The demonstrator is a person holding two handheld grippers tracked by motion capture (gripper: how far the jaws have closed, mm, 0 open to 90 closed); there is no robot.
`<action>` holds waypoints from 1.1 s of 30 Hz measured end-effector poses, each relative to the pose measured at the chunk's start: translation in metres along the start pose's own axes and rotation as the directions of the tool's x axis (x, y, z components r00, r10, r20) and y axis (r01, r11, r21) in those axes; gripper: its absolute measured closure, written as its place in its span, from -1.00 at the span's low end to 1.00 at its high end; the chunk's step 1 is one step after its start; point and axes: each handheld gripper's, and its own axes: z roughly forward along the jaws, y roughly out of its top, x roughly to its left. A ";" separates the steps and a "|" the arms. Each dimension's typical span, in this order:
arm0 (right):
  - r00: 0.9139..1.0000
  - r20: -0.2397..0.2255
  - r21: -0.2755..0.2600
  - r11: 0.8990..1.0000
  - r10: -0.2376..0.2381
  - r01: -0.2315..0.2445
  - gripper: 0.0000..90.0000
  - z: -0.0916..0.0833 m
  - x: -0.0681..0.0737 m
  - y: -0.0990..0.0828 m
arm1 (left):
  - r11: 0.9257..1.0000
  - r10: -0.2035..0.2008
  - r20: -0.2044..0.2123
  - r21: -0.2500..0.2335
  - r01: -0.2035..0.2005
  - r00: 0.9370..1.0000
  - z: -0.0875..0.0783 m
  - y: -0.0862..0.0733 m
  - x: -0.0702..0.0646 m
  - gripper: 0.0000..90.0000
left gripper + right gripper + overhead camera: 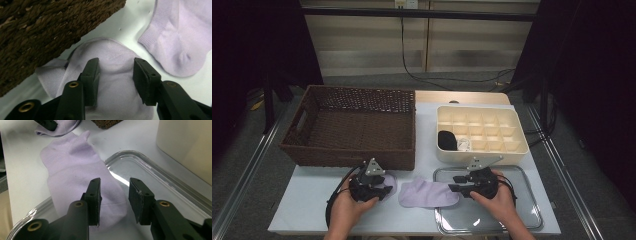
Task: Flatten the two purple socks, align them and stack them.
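Two lilac socks lie on the pale table. One sock (388, 181) (110, 82) lies bunched by the basket's front wall, under my left gripper (382, 191) (115, 75); its jaws stand open over the cloth without pinching it. The other sock (427, 194) (180, 37) (75, 177) lies flat in the middle, its toe end resting over the rim of the clear tray (522, 210) (150, 177). My right gripper (457, 188) (115, 197) hovers over that end with its jaws open, nothing pressed between them.
A dark wicker basket (312, 150) (37, 30) stands at the back left. A cream divided box (512, 150) (190, 145) at the back right holds a black bundle (447, 140) and a white one (463, 145). Bare table lies along the front left.
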 end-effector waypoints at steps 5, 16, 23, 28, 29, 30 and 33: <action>1.000 0.002 -0.006 1.000 -0.002 0.002 0.39 0.000 0.000 0.001 | 1.000 0.013 -0.005 -0.001 -0.013 1.000 0.000 0.000 -0.003 0.57; 1.000 -0.007 -0.015 1.000 0.005 -0.005 0.39 -0.001 0.000 0.001 | 0.997 -0.066 0.042 -0.036 0.067 0.997 -0.014 0.001 0.005 0.84; 1.000 -0.016 -0.017 1.000 0.003 -0.004 0.37 0.000 -0.001 0.002 | 0.987 -0.105 0.096 -0.114 0.116 0.990 -0.031 0.003 0.010 0.83; 1.000 -0.014 -0.019 1.000 0.000 -0.001 0.34 0.001 0.000 0.003 | 0.978 -0.105 0.125 -0.166 0.125 0.987 -0.040 0.007 0.008 0.83; 1.000 -0.017 -0.019 1.000 0.002 -0.002 0.33 0.001 0.000 0.003 | 0.977 -0.104 0.139 -0.173 0.127 0.985 -0.040 0.008 0.007 0.83; 1.000 -0.019 -0.017 1.000 0.007 -0.007 0.33 0.001 0.001 0.003 | 0.976 -0.100 0.146 -0.177 0.126 0.984 -0.040 0.009 0.006 0.83; 1.000 -0.024 -0.020 1.000 0.000 -0.001 0.32 0.002 0.002 0.004 | 0.977 -0.079 0.152 -0.184 0.107 0.985 -0.036 0.014 -0.001 0.83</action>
